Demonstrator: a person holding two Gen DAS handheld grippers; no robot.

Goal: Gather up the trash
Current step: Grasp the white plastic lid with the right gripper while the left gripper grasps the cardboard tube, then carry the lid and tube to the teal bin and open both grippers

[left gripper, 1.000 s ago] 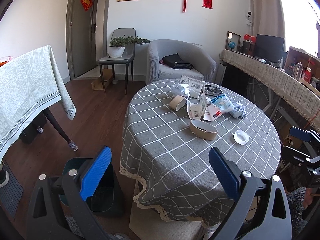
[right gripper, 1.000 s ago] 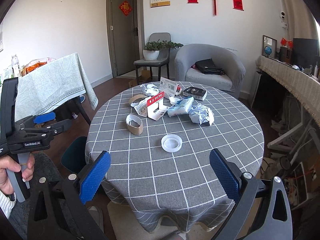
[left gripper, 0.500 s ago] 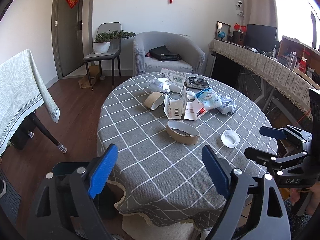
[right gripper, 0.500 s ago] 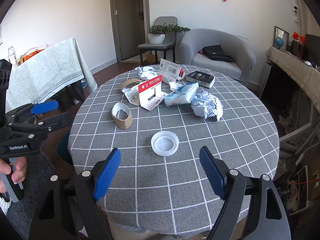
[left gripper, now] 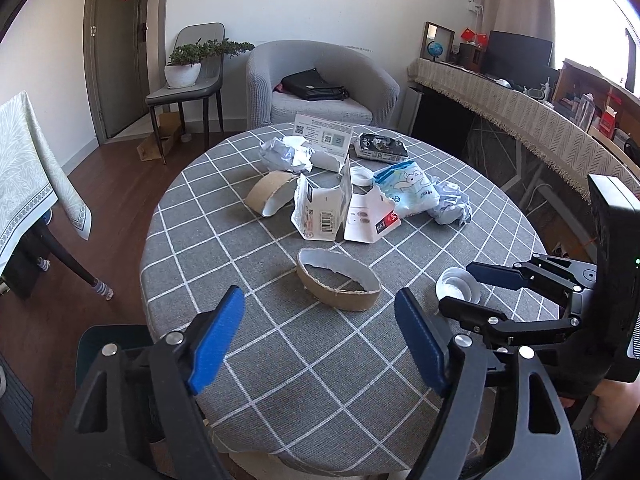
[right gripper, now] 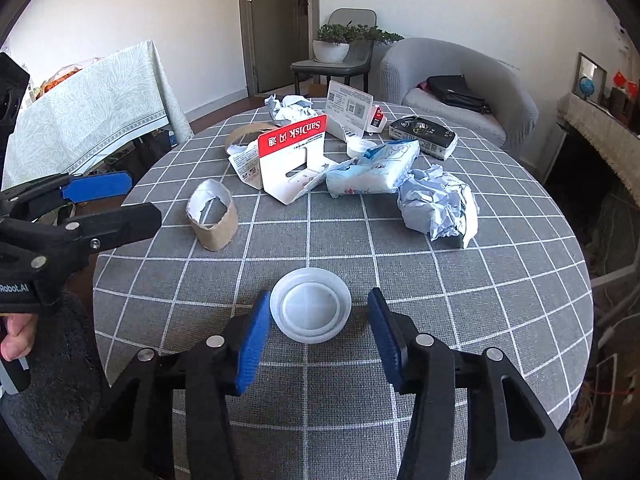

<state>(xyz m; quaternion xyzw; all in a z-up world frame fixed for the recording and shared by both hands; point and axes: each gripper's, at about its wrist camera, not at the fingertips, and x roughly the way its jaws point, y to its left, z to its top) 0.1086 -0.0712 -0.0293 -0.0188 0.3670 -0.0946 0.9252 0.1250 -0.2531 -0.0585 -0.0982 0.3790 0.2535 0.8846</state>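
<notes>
Bin (left gripper: 114, 344) only in left view

Lid (right gripper: 310, 312) near the surface's (right gripper: 500, 320) front edge; cardboard ring (right gripper: 212, 220) behind-left of it, crumpled paper (right gripper: 438, 208) behind-right, packaging pile (right gripper: 296, 160) toward the far edge.

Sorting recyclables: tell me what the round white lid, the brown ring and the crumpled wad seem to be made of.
Round white lid: likely plastic, translucent and smooth with moulded concentric ridges.
Brown ring: apparently cardboard, matte brown outside, white inside, with a ragged torn edge.
Crumpled wad: probably paper, pale bluish-white with sharp creases.
</notes>
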